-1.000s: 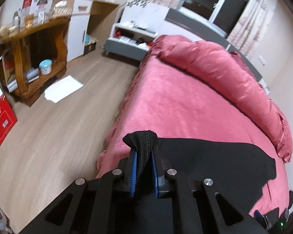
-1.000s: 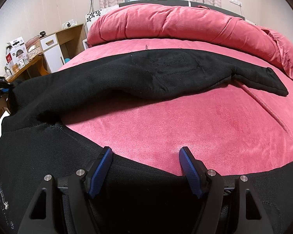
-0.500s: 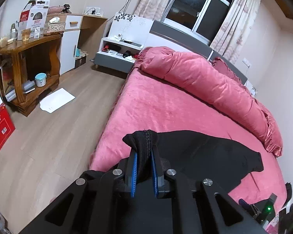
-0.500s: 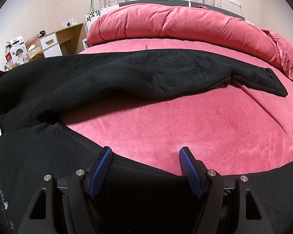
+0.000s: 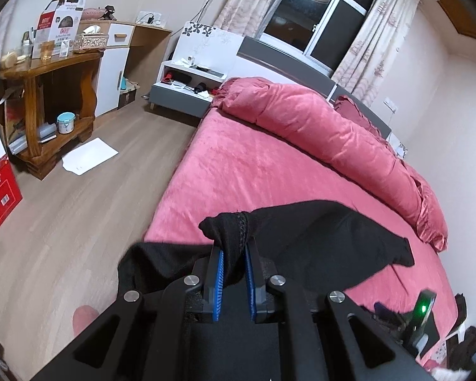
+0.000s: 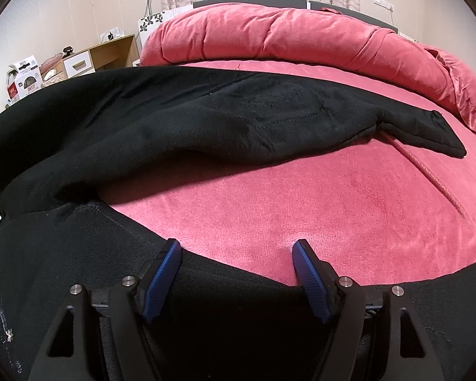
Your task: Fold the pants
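Pinching a bunched fold of the black knit pants [image 5: 317, 241] between its blue pads, the left gripper [image 5: 233, 250] holds that end raised above the pink plush bedspread [image 5: 238, 171]. Nearby, the right gripper [image 6: 236, 249] stands with its jaws spread wide, black cloth lying between and under them without either pad pressing it. Beyond, one leg stretches across the bed to a pointed end. Farther off lie the rolled pink quilt [image 6: 269, 35] and the dark window [image 5: 314, 22].
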The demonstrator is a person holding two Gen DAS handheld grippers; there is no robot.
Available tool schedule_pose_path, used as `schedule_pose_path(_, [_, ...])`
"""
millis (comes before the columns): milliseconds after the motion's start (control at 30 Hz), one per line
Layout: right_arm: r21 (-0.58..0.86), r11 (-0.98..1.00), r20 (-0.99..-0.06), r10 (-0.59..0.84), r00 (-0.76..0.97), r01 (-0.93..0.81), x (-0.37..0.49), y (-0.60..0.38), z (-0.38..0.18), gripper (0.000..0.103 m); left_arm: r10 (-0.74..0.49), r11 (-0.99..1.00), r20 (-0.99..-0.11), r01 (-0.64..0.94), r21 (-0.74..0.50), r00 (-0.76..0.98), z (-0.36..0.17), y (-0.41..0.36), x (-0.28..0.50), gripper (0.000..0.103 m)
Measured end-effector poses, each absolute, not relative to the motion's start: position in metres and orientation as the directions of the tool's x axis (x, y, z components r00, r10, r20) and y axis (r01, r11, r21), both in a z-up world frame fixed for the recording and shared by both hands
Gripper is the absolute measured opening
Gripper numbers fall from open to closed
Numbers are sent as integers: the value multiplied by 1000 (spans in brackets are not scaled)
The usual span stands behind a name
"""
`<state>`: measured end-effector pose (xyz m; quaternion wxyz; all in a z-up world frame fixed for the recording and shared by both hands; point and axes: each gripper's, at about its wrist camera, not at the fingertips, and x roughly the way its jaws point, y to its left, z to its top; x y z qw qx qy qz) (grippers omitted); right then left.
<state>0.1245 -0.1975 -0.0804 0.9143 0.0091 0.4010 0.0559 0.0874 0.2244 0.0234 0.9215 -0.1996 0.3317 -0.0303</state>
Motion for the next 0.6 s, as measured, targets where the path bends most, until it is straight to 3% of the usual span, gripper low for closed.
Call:
schedule_pose_path(300, [91, 994, -818, 111, 565, -63, 142, -203, -66, 78, -224, 899, -660, -110, -425, 717, -40, 204, 46, 9])
schedule_pose_path(600, [279, 960, -779, 245, 577, -30, 195, -206, -13, 78, -286, 844, -648, -136, -520, 706, -75, 211, 35, 9])
